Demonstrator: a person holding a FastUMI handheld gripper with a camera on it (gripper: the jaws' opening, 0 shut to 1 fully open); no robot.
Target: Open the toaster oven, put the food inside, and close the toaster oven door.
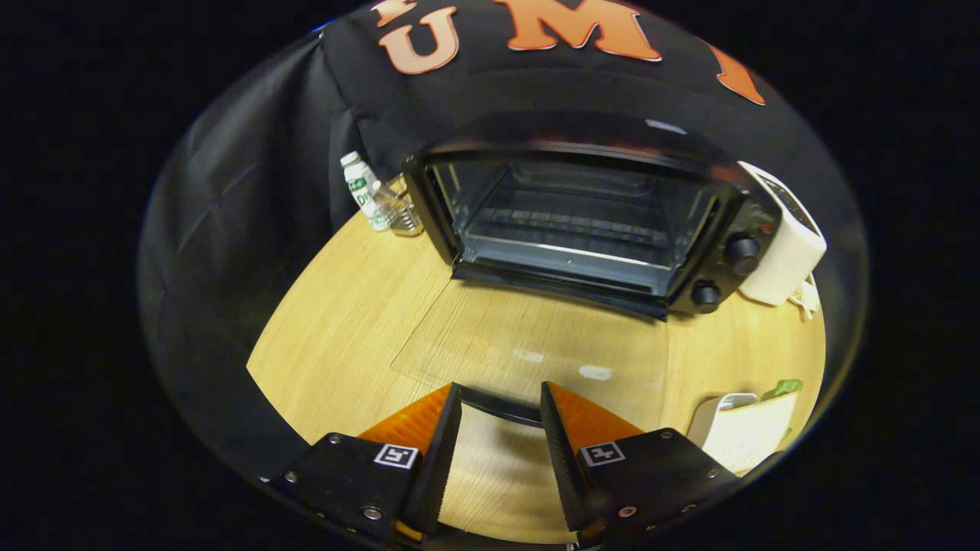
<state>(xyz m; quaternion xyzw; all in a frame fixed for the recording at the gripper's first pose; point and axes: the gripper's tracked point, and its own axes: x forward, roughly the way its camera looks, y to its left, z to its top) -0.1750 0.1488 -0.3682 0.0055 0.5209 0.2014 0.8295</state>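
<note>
The black toaster oven (pixel 589 222) stands at the back of the wooden table with its cavity open and a wire rack (pixel 582 222) showing inside. Its glass door (pixel 528 348) lies folded flat toward me. The door's dark handle (pixel 501 411) crosses the gap between my fingertips. My gripper (pixel 501 390) is open, with the fingers standing apart on either side of the handle's middle and not pressing on it. The food (pixel 746 432), a pale sandwich with a green leaf, rests on a white dish just beyond my right finger, to the right of the door.
A white appliance (pixel 785 245) stands against the oven's right side, by its two knobs (pixel 741 252). A small plastic bottle (pixel 360 195) and a clear glass item (pixel 406 216) stand left of the oven. The table's (pixel 344 337) edge curves close on the left.
</note>
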